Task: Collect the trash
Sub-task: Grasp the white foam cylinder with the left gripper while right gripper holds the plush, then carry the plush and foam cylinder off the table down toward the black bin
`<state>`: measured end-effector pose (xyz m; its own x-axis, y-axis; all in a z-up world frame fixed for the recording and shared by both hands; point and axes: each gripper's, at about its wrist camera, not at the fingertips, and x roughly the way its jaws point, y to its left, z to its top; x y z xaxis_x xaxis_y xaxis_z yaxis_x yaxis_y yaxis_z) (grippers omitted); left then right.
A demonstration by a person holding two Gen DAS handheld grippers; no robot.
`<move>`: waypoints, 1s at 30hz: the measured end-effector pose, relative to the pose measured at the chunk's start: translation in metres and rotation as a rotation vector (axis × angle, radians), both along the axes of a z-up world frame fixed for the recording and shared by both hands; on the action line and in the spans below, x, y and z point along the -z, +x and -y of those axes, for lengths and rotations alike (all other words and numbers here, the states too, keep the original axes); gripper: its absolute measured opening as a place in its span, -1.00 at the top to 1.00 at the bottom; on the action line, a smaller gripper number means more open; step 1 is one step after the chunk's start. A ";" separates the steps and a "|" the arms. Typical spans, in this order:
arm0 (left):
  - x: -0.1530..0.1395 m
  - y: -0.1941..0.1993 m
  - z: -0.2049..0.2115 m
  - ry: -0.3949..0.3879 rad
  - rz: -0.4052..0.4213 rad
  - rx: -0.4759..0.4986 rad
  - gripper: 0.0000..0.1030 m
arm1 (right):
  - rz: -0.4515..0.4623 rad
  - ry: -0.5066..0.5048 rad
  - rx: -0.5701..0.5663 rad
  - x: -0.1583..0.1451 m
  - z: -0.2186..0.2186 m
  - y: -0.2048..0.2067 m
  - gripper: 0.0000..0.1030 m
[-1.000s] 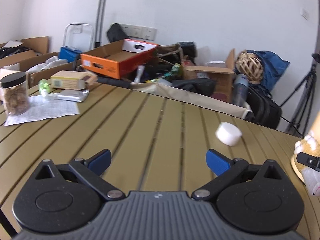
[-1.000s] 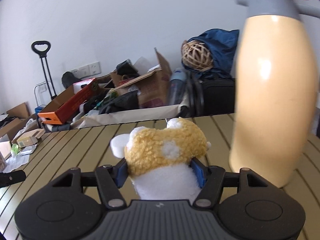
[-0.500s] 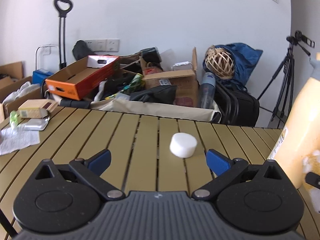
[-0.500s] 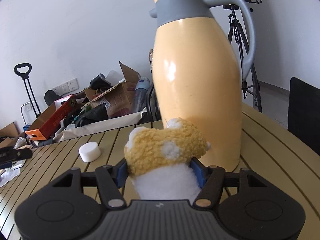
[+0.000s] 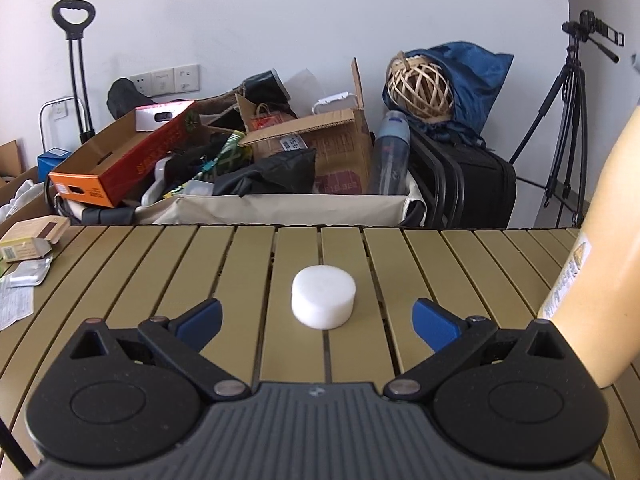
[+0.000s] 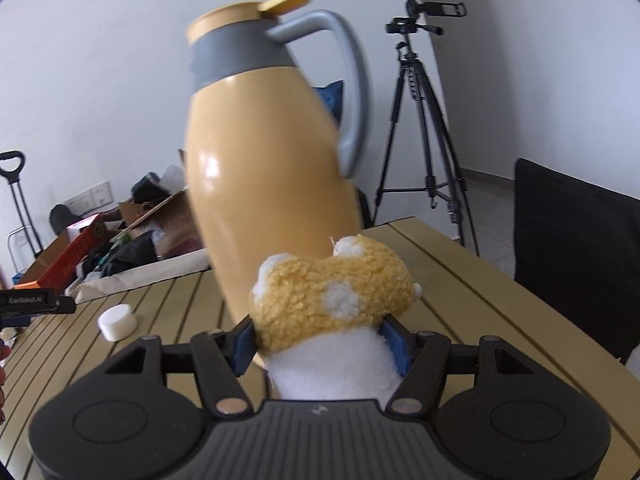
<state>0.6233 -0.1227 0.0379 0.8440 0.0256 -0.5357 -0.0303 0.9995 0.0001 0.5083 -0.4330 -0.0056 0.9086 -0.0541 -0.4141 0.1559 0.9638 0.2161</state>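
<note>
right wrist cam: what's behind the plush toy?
The yellow thermos jug stands right behind the plush toy held in the right claw. The toy covers the jug's base.

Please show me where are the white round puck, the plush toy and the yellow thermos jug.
white round puck (image 5: 323, 289), left wrist view, flat top face
plush toy (image 6: 332, 300), right wrist view, yellow fuzzy upper part
yellow thermos jug (image 6: 260, 168), right wrist view, middle of body

White foam puck (image 5: 323, 296) flat on slatted table (image 5: 432, 256); fluffy yellow-and-white plush (image 6: 334, 300) clamped between right tongs (image 6: 320, 340).
</note>
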 end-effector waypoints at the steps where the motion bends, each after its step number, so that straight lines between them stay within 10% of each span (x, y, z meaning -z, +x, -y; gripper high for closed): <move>1: 0.002 0.006 0.002 0.006 -0.005 -0.001 -1.00 | -0.001 0.000 0.015 0.002 0.006 0.001 -0.22; 21: 0.059 0.114 0.010 0.033 -0.121 -0.144 -0.99 | -0.013 -0.001 0.157 0.024 0.076 0.011 -0.22; 30: 0.068 0.118 0.011 0.021 -0.139 -0.117 -0.12 | 0.003 0.004 0.155 0.024 0.080 0.009 -0.22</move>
<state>0.7417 -0.1337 -0.0306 0.7524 0.1318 -0.6454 -0.1447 0.9889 0.0332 0.5174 -0.5125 -0.0296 0.8908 -0.1925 -0.4116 0.3024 0.9272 0.2209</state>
